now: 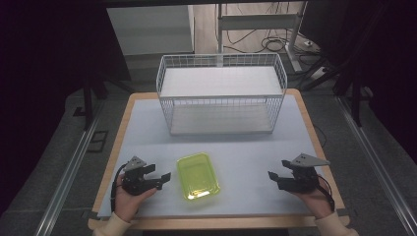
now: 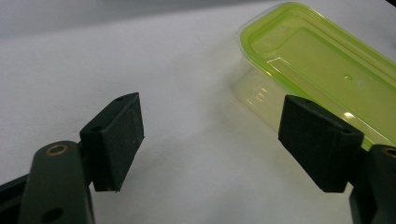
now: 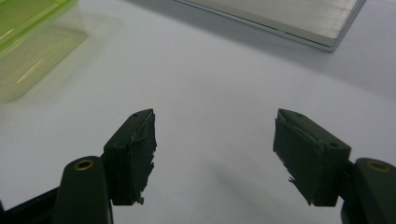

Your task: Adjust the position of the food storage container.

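While unheld, green-lidded container (image 1: 197, 176) between hand-held grippers

Bright table, dark surroundings, soft shadows

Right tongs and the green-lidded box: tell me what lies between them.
Nothing: in the high view a bare stretch of white table separates the right tongs from the green-lidded box. The right gripper view shows the same bare surface.
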`<state>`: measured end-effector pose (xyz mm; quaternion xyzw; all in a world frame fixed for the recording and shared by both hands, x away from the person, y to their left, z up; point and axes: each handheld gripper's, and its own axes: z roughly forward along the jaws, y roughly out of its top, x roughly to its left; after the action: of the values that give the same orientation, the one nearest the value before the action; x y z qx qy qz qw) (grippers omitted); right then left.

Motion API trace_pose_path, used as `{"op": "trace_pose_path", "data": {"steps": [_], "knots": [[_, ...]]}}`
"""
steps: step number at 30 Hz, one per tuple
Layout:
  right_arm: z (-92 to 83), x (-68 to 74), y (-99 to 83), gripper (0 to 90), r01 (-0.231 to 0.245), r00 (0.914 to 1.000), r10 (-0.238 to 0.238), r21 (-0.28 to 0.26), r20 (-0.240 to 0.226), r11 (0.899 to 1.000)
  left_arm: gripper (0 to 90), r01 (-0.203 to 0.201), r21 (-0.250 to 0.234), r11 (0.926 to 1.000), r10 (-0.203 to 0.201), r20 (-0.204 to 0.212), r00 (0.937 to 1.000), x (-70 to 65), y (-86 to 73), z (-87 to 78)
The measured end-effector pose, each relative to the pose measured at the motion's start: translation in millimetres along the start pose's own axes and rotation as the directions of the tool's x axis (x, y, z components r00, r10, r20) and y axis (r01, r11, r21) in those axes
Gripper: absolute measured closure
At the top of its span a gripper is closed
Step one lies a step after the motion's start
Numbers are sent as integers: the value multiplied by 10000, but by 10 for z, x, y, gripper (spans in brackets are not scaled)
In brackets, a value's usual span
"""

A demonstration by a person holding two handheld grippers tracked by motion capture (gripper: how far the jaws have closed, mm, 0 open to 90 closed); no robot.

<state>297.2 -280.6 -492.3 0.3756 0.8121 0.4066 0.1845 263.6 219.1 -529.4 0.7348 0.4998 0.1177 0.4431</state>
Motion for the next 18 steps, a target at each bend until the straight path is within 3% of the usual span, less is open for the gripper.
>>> {"op": "trace_pose_path", "data": {"steps": [13,17,18], "knots": [[3,14,6,336,93,9998,-92,52,-181,9999,219,-6,-15,10000,6,46,10000,7,-5,-17],[14,23,10,427,169,9991,-162,170,-398,9997,219,-17,12,10000,17,69,10000,11,-12,-20],[12,32,23,496,281,9980,-271,177,-566,9994,218,-27,25,10000,26,64,10000,8,-13,-22]]}}
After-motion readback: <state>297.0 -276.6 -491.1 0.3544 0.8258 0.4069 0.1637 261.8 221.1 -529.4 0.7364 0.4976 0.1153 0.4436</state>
